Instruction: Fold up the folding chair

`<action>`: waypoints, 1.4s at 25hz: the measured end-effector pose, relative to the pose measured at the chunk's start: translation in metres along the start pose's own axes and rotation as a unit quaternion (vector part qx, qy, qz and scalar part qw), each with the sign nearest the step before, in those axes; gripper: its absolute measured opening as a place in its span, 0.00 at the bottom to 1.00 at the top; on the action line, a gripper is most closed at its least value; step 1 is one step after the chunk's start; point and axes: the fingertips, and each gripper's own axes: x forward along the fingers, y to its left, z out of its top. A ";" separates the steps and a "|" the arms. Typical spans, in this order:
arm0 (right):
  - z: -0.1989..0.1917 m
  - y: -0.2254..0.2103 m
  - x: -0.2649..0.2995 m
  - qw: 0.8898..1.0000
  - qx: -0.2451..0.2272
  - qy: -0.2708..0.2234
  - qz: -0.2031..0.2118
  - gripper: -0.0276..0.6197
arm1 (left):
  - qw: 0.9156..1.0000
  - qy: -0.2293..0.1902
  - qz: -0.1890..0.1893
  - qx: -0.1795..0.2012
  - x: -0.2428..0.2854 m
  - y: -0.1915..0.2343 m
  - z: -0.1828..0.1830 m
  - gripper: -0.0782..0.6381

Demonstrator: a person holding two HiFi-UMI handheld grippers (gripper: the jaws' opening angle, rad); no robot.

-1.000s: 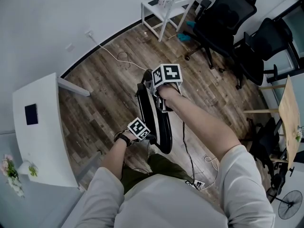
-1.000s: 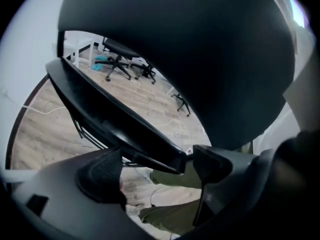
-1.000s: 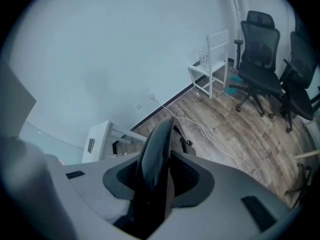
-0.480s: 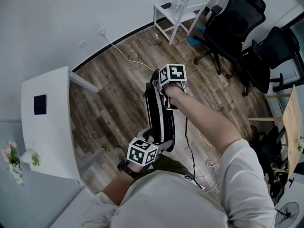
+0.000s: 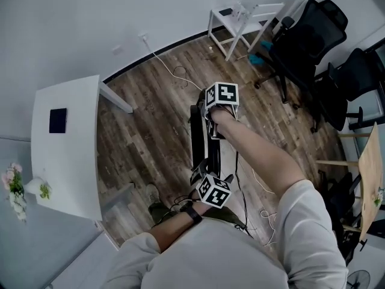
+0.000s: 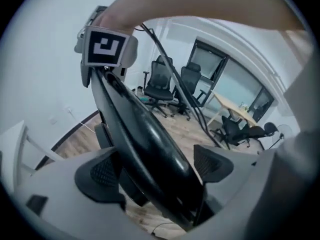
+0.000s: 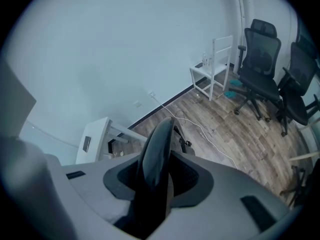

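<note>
We see one black plastic folding chair point(image 5: 198, 138), nearly flat, long axis running away from us. Two tongs: left tongs point(image 6: 157, 166) and right tongs point(image 7: 157, 176), each clamped on its edge.

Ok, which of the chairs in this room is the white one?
The small open-backed chair against the far wall, beside the black office chairs. The folding chair by the person's legs is black too.

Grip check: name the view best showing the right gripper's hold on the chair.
Right gripper view: the right gripper clamps the chair between both pads. Head and left gripper views show mainly its cube.
</note>
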 end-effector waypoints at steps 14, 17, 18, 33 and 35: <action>-0.007 0.055 0.021 0.996 -0.054 0.005 -0.071 0.19 | 0.999 -0.007 0.033 -0.037 -0.036 0.055 -0.029 0.55; -0.013 0.080 0.030 0.995 -0.058 0.004 -0.080 0.19 | 0.998 -0.011 0.030 -0.052 -0.053 0.074 -0.043 0.52; -0.014 0.089 0.032 0.995 -0.058 0.003 -0.082 0.19 | 0.998 -0.013 0.031 -0.056 -0.059 0.081 -0.048 0.51; -0.030 0.270 0.083 0.997 -0.057 -0.007 -0.049 0.19 | 0.992 -0.041 0.069 -0.095 -0.171 0.212 -0.123 0.47; -0.033 0.296 0.092 0.997 -0.058 -0.007 -0.043 0.18 | 0.991 -0.044 0.074 -0.098 -0.187 0.231 -0.134 0.47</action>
